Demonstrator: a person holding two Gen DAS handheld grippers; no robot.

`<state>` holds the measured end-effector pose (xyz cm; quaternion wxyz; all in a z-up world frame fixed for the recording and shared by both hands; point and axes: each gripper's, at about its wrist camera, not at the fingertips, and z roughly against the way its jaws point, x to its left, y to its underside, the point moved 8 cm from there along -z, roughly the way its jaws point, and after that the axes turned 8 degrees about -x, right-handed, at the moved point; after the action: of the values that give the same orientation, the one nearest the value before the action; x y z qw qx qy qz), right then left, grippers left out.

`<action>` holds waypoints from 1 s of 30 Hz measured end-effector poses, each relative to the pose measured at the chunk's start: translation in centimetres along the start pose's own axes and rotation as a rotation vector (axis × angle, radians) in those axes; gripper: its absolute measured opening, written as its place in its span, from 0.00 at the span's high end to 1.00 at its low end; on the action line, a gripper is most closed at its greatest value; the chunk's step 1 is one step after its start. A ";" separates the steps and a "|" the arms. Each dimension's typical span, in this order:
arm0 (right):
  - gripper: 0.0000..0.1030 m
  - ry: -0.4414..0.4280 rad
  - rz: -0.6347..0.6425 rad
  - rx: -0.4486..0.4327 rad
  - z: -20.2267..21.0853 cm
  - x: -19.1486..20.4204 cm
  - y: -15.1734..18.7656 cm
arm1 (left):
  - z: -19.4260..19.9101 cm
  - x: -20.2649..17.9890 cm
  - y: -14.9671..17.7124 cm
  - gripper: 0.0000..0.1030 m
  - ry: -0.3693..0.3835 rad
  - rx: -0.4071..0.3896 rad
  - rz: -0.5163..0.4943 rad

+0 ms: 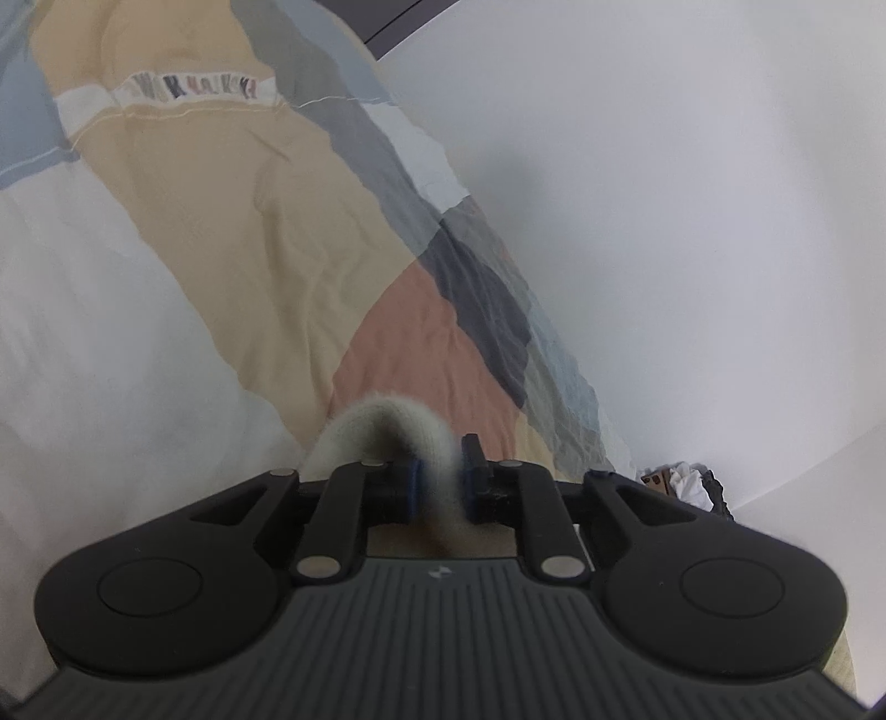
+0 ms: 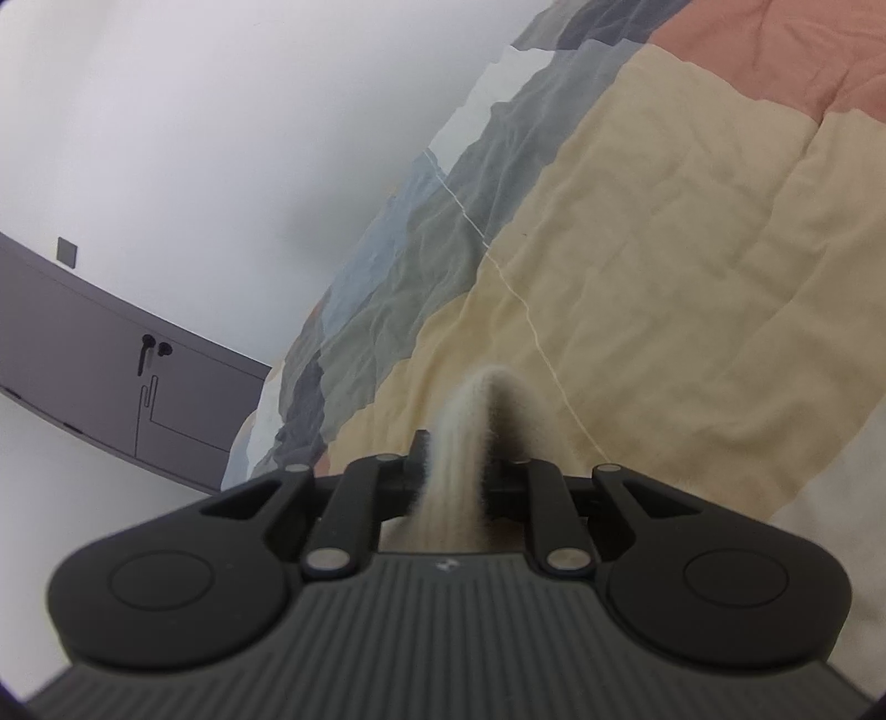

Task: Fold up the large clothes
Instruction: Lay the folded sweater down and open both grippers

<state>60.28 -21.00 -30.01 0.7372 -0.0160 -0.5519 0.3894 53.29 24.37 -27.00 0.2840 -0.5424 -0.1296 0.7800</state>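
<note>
Both grippers, left (image 1: 441,487) and right (image 2: 455,471), point slightly downward over the patchwork quilt (image 1: 266,266), each pinching cream knit fabric (image 2: 470,443).

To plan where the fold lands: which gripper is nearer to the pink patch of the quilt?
Left. The pink patch lies just ahead of the left gripper; from the right gripper it is far off, beyond the yellow patch.

Both the left gripper (image 1: 441,490) and the right gripper (image 2: 453,476) are built in matte black plastic (silver rivets at the pivots), with ribbed grey housings seen at lower centre.
</note>
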 end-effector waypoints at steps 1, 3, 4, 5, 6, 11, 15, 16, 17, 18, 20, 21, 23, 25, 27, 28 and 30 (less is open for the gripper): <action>0.82 -0.003 0.008 0.000 0.2 0.1 0.0 | 0.4 -0.3 0.0 0.72 0.001 -0.002 -0.011; 0.79 -0.006 0.025 -0.001 0.6 0.5 -0.2 | 1.1 -0.9 0.0 0.48 -0.001 -0.006 -0.038; 0.74 -0.011 0.038 -0.001 0.9 0.9 -0.2 | 1.5 -1.4 0.2 0.46 0.007 -0.003 -0.058; 0.64 -0.017 0.054 0.002 1.2 1.3 -0.2 | 1.9 -1.8 0.3 0.43 0.015 0.004 -0.076; 0.55 -0.022 0.080 0.007 1.6 1.9 -0.1 | 2.3 -2.4 0.4 0.38 0.023 0.016 -0.095; 0.27 -0.025 0.309 -0.009 4.1 4.9 0.4 | 5.4 -4.3 1.0 0.28 0.037 0.049 -0.190; 0.28 -0.020 0.417 0.042 5.3 5.9 1.7 | 8.4 -4.9 1.9 0.26 0.031 0.082 -0.321; 0.28 0.006 0.465 0.072 5.3 5.9 2.3 | 9.1 -4.8 2.1 0.25 0.028 0.084 -0.344; 0.28 0.034 0.518 0.091 5.5 5.9 2.8 | 9.7 -4.6 2.2 0.25 0.022 0.090 -0.363; 0.28 0.058 0.572 0.104 5.7 5.8 3.5 | 9.9 -4.3 2.4 0.25 0.009 0.102 -0.377; 0.28 0.086 0.664 0.122 6.0 5.9 4.6 | 9.8 -3.7 2.8 0.25 -0.038 0.135 -0.410; 0.28 0.091 0.697 0.129 6.0 6.0 5.0 | 9.6 -3.3 3.1 0.25 -0.067 0.154 -0.433; 0.28 0.097 0.753 0.133 5.7 6.0 5.7 | 9.0 -2.6 3.8 0.25 -0.135 0.175 -0.491; 0.29 0.121 0.823 0.118 4.9 6.1 6.0 | 8.3 -1.8 4.1 0.25 -0.207 0.168 -0.535; 0.29 0.158 0.868 0.104 3.8 5.6 6.0 | 7.6 -1.2 4.0 0.25 -0.257 0.156 -0.558; 0.29 0.172 0.870 0.105 3.1 5.2 5.9 | 7.3 -1.1 3.9 0.25 -0.267 0.147 -0.558; 0.29 0.178 0.850 0.101 2.0 4.7 5.7 | 6.2 -0.9 3.7 0.25 -0.282 0.136 -0.540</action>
<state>55.82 -15.05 -28.06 0.5560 -0.2392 -0.4107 0.6819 46.68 21.48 -25.83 0.4957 -0.3546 -0.2546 0.7508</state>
